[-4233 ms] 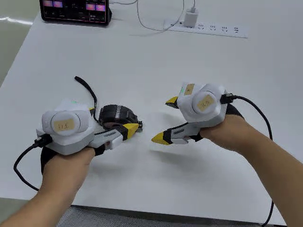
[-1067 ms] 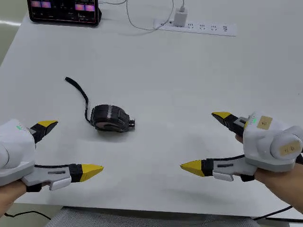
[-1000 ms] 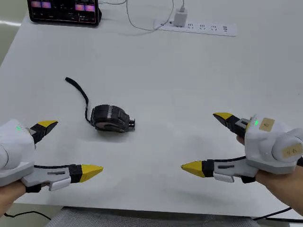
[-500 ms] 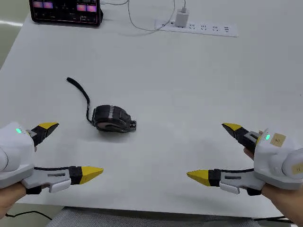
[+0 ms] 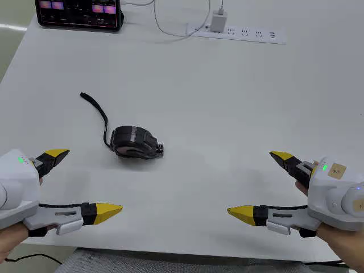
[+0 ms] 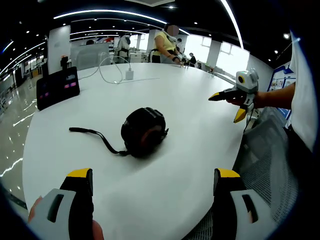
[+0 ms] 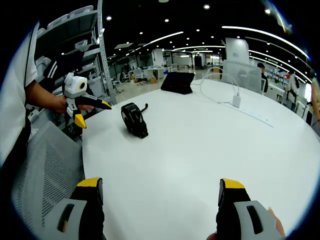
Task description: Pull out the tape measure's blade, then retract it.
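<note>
A black tape measure [image 5: 135, 143] lies on the white table, its black wrist strap [image 5: 96, 110] trailing toward the far left and no blade showing out of the case. The same tape measure [image 6: 144, 131] sits ahead of my left gripper's jaws, and farther off as the tape measure [image 7: 134, 118] seen from the right. My left gripper [image 5: 84, 181] hovers open at the near left table edge, well short of the case. My right gripper [image 5: 261, 183] is open at the near right edge, far from it. Nothing is between either pair of yellow-tipped jaws.
A dark tablet [image 5: 79, 12] stands at the far left edge. A white power strip [image 5: 244, 33] with a plugged charger [image 5: 219, 21] and white cable [image 5: 170, 25] lies at the back. A mesh chair [image 7: 40, 185] is near the table edge. People stand in the distance [image 6: 167, 45].
Since 4.2 s ago both grippers have let go and drawn back from the tape measure toward the near edge. Over the last second the right gripper drifted slightly lower and rightward.
</note>
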A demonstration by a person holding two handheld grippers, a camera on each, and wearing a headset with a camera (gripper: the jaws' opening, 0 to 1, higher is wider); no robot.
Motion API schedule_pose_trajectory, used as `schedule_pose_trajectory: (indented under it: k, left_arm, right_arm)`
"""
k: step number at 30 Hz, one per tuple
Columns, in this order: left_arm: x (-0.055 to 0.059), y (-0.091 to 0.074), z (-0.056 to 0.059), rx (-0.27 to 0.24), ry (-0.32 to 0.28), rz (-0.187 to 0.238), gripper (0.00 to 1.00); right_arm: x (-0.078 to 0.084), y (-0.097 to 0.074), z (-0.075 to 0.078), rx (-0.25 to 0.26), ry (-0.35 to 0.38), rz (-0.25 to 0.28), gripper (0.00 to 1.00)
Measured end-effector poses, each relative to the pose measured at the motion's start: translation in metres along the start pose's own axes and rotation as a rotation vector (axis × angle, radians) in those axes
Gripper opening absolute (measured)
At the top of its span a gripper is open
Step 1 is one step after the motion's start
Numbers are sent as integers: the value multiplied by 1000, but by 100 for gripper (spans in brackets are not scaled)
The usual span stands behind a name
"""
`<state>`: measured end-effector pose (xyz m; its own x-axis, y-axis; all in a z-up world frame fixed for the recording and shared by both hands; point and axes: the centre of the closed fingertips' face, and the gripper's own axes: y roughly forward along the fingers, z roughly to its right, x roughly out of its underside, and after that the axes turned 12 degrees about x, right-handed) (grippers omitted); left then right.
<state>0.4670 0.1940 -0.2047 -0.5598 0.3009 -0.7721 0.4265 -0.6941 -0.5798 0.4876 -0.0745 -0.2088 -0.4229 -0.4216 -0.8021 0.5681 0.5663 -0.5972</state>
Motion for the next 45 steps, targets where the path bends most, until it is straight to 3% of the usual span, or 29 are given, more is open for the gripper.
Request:
schedule_pose_trajectory:
  k: [20,29,45]
  left_arm:
    - [4,-5,1,-6,57,-24,99]
    - [8,-5,6,19,20,-28,99]
    - [3,-4,6,22,27,-20,99]
  right_arm:
    - [-1,-5,2,-2,-19,-5,95]
    - [-2,-5,2,-3,-20,-5,94]
    - [1,-6,2,-3,-17,-10,94]
